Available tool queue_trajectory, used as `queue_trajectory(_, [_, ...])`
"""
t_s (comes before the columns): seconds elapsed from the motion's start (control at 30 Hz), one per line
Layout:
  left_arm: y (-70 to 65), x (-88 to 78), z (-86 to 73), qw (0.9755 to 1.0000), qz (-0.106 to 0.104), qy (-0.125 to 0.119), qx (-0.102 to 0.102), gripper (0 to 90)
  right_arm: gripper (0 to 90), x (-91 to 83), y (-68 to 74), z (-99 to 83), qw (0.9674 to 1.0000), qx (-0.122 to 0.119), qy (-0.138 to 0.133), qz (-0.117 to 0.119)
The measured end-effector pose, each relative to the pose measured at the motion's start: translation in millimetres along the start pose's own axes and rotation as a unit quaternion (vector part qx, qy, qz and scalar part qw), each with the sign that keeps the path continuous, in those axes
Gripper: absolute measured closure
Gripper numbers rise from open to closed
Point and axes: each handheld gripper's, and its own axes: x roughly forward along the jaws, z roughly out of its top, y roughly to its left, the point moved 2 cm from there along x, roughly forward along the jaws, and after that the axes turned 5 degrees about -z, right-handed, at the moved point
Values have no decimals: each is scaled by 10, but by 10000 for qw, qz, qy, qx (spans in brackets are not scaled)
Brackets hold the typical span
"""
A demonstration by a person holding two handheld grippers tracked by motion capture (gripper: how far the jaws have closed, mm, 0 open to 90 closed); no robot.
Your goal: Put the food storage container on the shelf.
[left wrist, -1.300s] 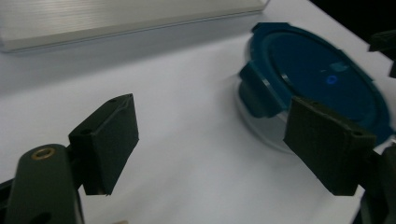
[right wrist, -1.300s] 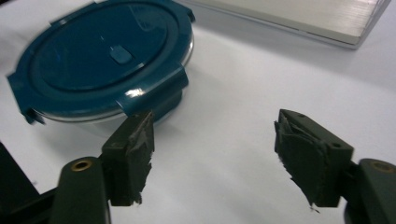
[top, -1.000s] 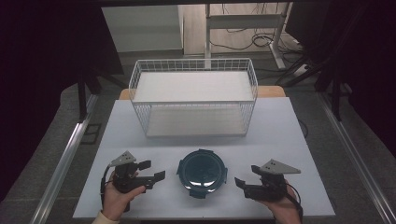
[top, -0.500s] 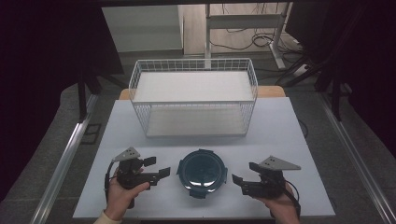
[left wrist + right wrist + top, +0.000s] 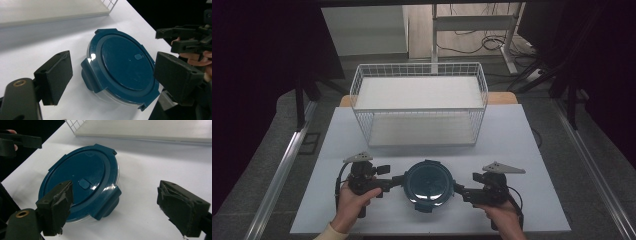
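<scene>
The lidded blue container is sitting on the white worktop, near its front edge. The left tool and right tool are flanking it, both released. Judged step: approach; next, closing on the lid's latches.

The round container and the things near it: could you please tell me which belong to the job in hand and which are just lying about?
In the job, likely:
- round container with blue lid, between both grippers
- left gripper, jaws open
- right gripper, jaws open
- wire basket, perhaps its destination

Just lying about:
- cables on the floor
- desk frame behind the table
</scene>
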Motion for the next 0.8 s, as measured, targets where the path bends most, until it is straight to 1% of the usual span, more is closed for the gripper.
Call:
queue_trajectory(0.17, [142, 137, 55, 9990, -171, 116, -384, 149, 116, 148, -26, 21, 9995, 263, 153, 59])
queue_trajectory(0.2, [178, 176, 62, 9984, -268, 162, -475, 148, 116, 178, -35, 25, 9992, 337, 191, 78])
queue_trajectory(0.23, [218, 215, 67, 9974, -381, 199, -582, 148, 116, 209, -46, 28, 9987, 432, 229, 135])
queue_trajectory(0.27, [258, 253, 71, 9964, -446, 236, -688, 149, 115, 239, -58, 30, 9979, 561, 260, 215])
queue_trajectory(0.33, [322, 326, 69, 9950, -461, 323, -824, 149, 115, 301, -86, 28, 9960, 789, 306, 275])
queue_trajectory(0.43, [383, 407, 49, 9924, -587, 433, -991, 150, 111, 391, -100, 3, 9940, 959, 430, 291])
queue_trajectory(0.57, [435, 471, 3, 9885, -828, 573, -1124, 150, 110, 472, -94, -39, 9917, 1116, 516, 375])
queue_trajectory(0.6, [439, 483, -4, 9881, -842, 624, -1130, 149, 111, 486, -96, -50, 9905, 1200, 528, 420])
queue_trajectory(0.67, [432, 510, -17, 9874, -868, 681, -1133, 150, 115, 513, -96, -80, 9890, 1283, 566, 465])
queue_trajectory(0.73, [425, 543, -36, 9856, -956, 763, -1165, 150, 117, 536, -88, -113, 9882, 1311, 629, 488])
queue_trajectory(0.8, [420, 576, -56, 9840, -976, 861, -1215, 151, 117, 562, -74, -140, 9870, 1360, 671, 527])
